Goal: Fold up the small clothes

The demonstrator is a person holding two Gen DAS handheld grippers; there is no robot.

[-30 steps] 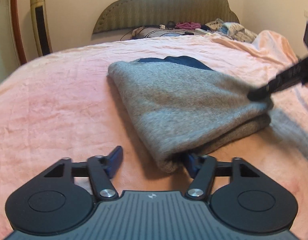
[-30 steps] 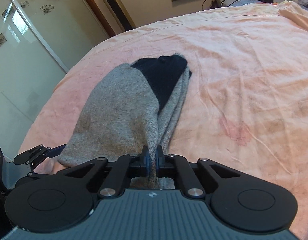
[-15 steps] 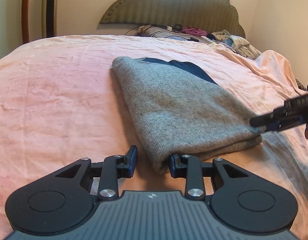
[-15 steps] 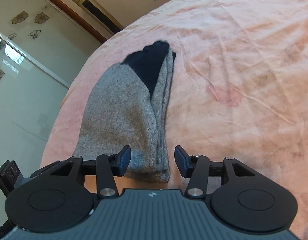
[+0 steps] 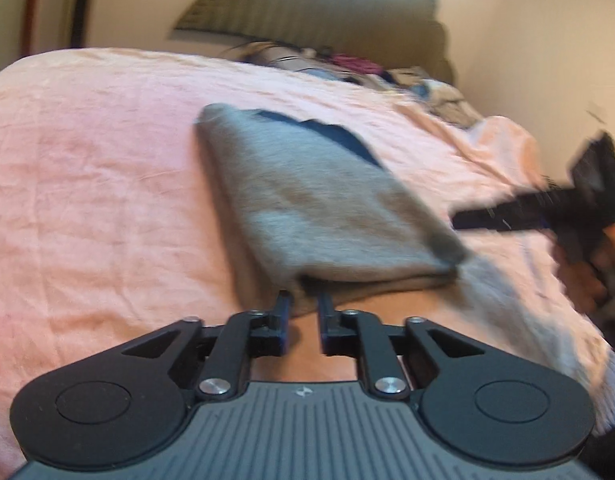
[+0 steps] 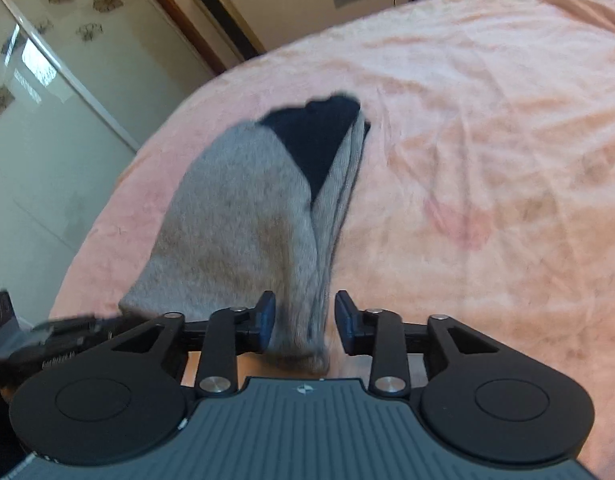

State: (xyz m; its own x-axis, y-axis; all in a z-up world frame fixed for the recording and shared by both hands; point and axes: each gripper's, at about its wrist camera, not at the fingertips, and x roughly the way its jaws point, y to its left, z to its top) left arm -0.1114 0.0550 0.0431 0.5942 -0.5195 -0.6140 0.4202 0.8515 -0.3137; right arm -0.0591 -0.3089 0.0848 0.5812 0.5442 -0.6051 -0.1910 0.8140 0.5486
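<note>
Basically the fold looks mostly done. The garment (image 6: 243, 216), grey w/ a dark patch at its far end, lies doubled over on the pink bed (image 6: 487, 140), layered edges stacked along its right side in the right wrist view. It sits left of centre, near end just in front of both tools.

Right gripper (image 6: 305, 320): jaws opening, fairly wide; the garment's near right corner sits between them but the pads don't press it, so nothing held. Left gripper (image 5: 303, 320): jaws opening too, gap narrow; the near left corner lies at the tips, not clamped as far as the blurred frame shows.

Done, by my read: at least 1 fold, edges roughly aligned, piece let go. Left: maybe 1 more fold across to shorten it, or a smoothing pass. Far end isn't quite square, the dark patch peeks out. Other clothes (image 5: 347, 64) lie piled at the headboard (image 5: 307, 12), prob. next in line.
</note>
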